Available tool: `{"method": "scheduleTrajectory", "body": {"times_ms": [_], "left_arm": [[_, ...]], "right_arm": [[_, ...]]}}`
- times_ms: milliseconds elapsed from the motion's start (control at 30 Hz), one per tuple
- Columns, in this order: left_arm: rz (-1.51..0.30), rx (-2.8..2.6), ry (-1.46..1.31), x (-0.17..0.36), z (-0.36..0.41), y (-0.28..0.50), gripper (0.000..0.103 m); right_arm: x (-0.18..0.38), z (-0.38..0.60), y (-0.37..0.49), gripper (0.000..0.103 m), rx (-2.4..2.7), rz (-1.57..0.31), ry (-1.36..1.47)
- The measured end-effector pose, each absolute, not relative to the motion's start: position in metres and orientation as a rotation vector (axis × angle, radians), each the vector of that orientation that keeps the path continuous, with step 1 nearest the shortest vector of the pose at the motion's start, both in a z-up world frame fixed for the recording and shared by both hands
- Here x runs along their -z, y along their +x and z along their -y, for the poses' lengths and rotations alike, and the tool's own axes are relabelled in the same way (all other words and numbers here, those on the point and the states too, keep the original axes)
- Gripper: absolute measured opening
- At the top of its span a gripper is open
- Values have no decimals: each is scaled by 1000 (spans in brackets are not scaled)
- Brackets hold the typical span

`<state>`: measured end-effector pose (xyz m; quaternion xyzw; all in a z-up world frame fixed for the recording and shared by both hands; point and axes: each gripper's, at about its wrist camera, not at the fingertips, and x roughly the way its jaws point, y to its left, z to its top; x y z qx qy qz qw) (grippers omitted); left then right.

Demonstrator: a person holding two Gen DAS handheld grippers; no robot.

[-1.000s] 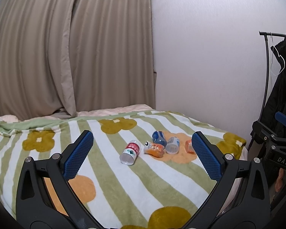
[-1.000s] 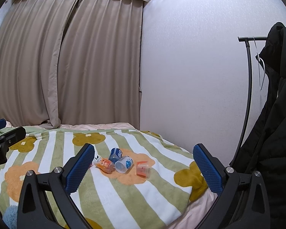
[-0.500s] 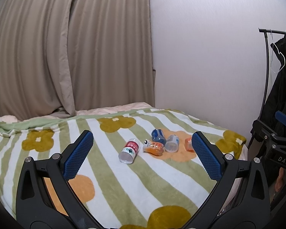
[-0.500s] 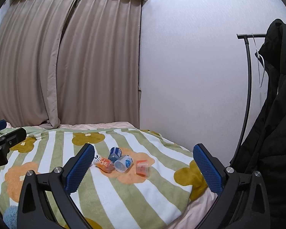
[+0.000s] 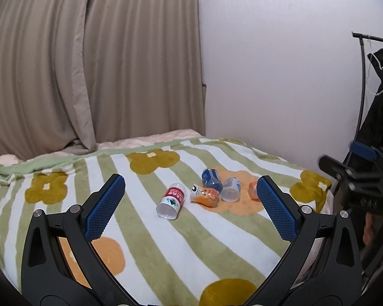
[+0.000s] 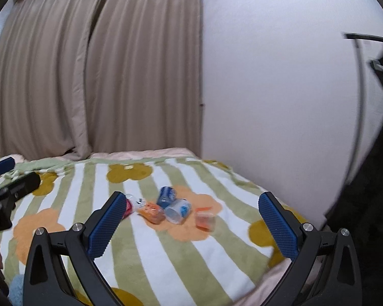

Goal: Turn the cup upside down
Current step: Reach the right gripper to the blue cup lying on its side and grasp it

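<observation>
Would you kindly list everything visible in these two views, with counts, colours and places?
Cups: five, lying tipped; red-labelled, orange-printed, blue, clear with blue print, orange; clustered mid-blanket.
Blanket: one, green-and-white stripes with flowers, covering bed.
Curtains: beige, behind bed.
Wall: white, right of the curtains.
Clothes rack: one, dark, far right.
Left hand-held gripper: black, blue pads, open.
Right hand-held gripper: same, open.

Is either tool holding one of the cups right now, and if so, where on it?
Nothing is held. The left tool and right tool are both open, and the cups lie on the blanket.
</observation>
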<state>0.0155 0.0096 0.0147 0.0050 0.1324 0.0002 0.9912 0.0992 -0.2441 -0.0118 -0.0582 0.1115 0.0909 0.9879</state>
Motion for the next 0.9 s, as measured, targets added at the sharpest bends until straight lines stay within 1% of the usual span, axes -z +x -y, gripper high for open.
{"method": "scheduleTrajectory", "body": {"times_ms": [200,367,467,633,767,833,900], "left_arm": [[-361,18,31,-24,-30,78,103],[-443,39,72,-24,-42,143,103],[-511,61,92,-13,-45,180,103],[-608,76,114,13,-49,233,103],[-685,86,132,37,-50,266,103],[-720,96,129,51,-51,277,103],[-746,104,121,60,-49,285,103]], "right_arm": [[-15,217,201,103,-316,-349,-167],[-4,188,305,103,-413,-558,-157],[18,165,367,103,-422,-683,-168],[72,137,460,103,-407,-895,-171],[119,128,506,102,-382,-1031,-158],[138,124,520,92,-365,-1078,-178],[152,122,530,91,-339,-1106,-198]]}}
